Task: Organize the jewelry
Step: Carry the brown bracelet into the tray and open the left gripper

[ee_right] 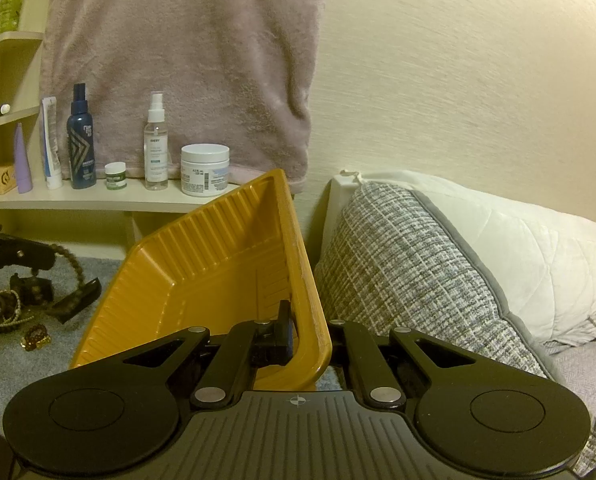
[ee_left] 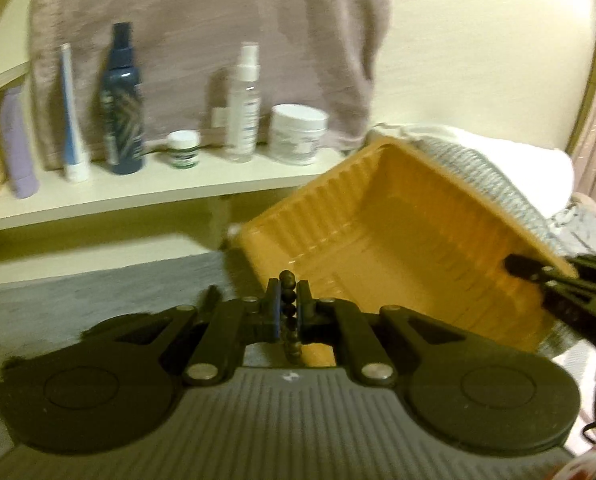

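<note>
left tool (ee_left: 289,300) clamps bead strand (ee_left: 288,308) | right tool (ee_right: 303,330) grips tilted tray (ee_right: 202,256) rim

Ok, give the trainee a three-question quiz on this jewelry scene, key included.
1. True or false: the right gripper clamps the rim of the yellow tray.
2. What does the left gripper hold? A) beaded strand B) white jar C) spray bottle
3. Is the tray lying flat or tilted up?

Key: 1 true. 2 A, the beaded strand. 3 tilted up, one side raised toward the checked pillow.
</note>
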`<move>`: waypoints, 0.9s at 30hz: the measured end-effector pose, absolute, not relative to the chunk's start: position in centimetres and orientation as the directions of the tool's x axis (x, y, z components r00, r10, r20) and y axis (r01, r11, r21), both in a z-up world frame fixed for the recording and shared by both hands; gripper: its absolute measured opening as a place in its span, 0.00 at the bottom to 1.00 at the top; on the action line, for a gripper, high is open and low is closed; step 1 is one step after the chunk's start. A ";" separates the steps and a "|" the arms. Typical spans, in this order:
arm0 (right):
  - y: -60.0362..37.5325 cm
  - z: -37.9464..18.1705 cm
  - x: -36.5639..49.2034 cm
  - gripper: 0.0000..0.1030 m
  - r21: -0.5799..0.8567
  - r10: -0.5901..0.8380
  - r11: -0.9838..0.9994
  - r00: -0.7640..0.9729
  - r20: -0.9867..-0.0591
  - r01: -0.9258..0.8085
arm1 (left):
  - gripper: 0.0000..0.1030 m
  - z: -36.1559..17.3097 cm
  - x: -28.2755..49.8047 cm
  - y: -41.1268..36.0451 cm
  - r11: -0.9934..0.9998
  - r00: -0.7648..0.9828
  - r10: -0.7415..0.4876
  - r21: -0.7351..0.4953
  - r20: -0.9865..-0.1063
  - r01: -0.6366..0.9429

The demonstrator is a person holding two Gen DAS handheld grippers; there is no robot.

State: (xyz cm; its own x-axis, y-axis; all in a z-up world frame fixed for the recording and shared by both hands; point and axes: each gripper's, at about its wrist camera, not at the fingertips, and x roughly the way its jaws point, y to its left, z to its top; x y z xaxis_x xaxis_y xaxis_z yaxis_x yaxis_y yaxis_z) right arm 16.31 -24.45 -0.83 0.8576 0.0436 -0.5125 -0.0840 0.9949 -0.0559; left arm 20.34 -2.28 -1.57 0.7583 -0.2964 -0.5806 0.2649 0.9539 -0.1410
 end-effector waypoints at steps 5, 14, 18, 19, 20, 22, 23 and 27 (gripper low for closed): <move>-24.4 -0.8 16.3 0.06 -0.054 0.044 0.995 0.858 -0.512 -0.083 | 0.06 -1.6 20.6 -4.3 0.938 0.742 -0.340 -0.152 -0.578 0.311; -24.4 -0.8 16.2 0.06 -0.049 0.042 0.996 0.859 -0.510 -0.078 | 0.06 -3.0 21.1 -7.6 0.906 0.699 -0.411 -0.179 -0.585 0.384; -24.4 -0.9 16.1 0.06 -0.046 0.041 0.996 0.858 -0.512 -0.075 | 0.20 -3.2 20.8 -8.3 0.891 0.685 -0.442 -0.195 -0.579 0.410; -24.5 -0.9 16.1 0.06 -0.046 0.041 0.996 0.858 -0.511 -0.075 | 0.20 -3.1 20.7 -8.2 0.891 0.689 -0.442 -0.193 -0.574 0.411; -24.4 -0.9 16.1 0.06 -0.047 0.041 0.996 0.859 -0.511 -0.075 | 0.20 -3.1 20.6 -8.0 0.893 0.692 -0.438 -0.188 -0.573 0.409; -24.4 -0.9 16.1 0.06 -0.046 0.040 0.996 0.859 -0.511 -0.074 | 0.20 -3.0 20.4 -7.4 0.901 0.701 -0.423 -0.181 -0.574 0.395; -24.4 -0.9 16.1 0.06 -0.047 0.040 0.996 0.859 -0.511 -0.075 | 0.20 -3.0 20.3 -6.9 0.905 0.704 -0.415 -0.180 -0.576 0.386; -24.4 -0.9 16.1 0.06 -0.046 0.041 0.996 0.858 -0.511 -0.075 | 0.20 -3.3 19.9 -4.6 0.929 0.721 -0.359 -0.156 -0.592 0.334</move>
